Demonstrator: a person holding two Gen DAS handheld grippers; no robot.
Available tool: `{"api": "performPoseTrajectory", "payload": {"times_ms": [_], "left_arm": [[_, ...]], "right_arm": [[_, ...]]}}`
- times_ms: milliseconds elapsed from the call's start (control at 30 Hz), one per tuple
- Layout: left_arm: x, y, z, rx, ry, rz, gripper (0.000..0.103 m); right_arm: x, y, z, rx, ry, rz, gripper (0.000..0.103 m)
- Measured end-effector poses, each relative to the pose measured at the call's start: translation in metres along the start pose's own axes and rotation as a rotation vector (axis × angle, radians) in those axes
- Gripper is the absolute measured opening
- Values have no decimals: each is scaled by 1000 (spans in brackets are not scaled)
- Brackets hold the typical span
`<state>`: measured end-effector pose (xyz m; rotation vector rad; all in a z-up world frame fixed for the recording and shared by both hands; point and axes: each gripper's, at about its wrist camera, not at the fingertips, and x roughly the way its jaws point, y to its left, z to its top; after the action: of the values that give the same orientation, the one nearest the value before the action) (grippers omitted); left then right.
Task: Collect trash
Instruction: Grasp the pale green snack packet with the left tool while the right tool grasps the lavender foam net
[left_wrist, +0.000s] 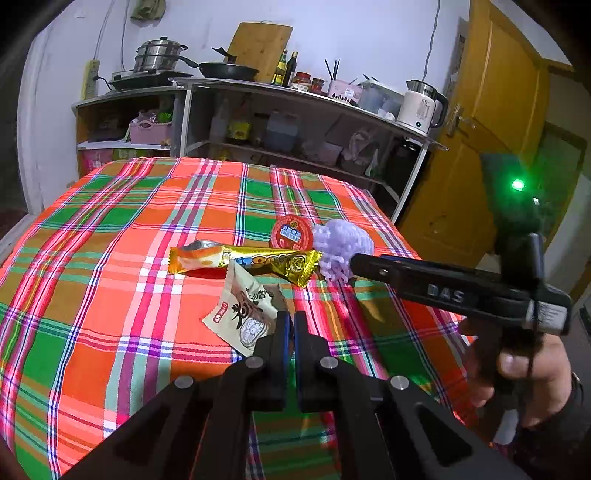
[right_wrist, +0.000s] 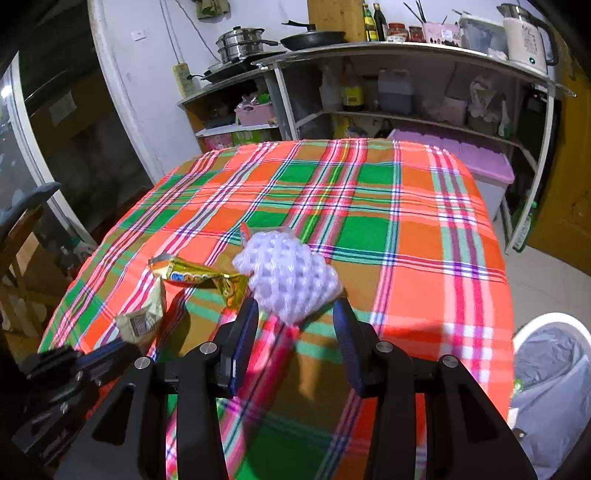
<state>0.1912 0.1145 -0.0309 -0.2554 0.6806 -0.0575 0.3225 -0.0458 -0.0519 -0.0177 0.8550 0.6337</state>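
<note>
Plaid tablecloth (left_wrist: 110, 258), holding:
- beige snack wrapper (left_wrist: 243, 314), pinched at its corner by the left gripper (left_wrist: 290, 321);
- gold wrapper (left_wrist: 243, 260), flat;
- purple foam net (right_wrist: 288, 277), between the spread fingers of the right gripper (right_wrist: 295, 314);
- red round lid (left_wrist: 291, 232), behind the net.

The left gripper (left_wrist: 290, 325) has its jaws nearly closed, low over the tablecloth (left_wrist: 110, 229); the right gripper (right_wrist: 295, 314) is spread wide.

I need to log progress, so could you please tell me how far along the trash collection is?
Nothing looks binned yet. In hand: the left hand-held gripper pinches the beige torn wrapper; the right hand-held gripper straddles the lilac foam net. Left: gold snack wrapper, red round lid.
</note>
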Motion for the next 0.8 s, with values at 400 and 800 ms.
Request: {"api": "performPoseTrajectory", "payload": {"times_ms": [400, 800], "left_arm": [[4, -3, -3, 16, 13, 4, 2], [-9, -15, -6, 29, 12, 45, 2]], "right_arm": [[3, -2, 1, 21, -20, 2, 8], [-48, -5, -20, 37, -77, 11, 7]]}}
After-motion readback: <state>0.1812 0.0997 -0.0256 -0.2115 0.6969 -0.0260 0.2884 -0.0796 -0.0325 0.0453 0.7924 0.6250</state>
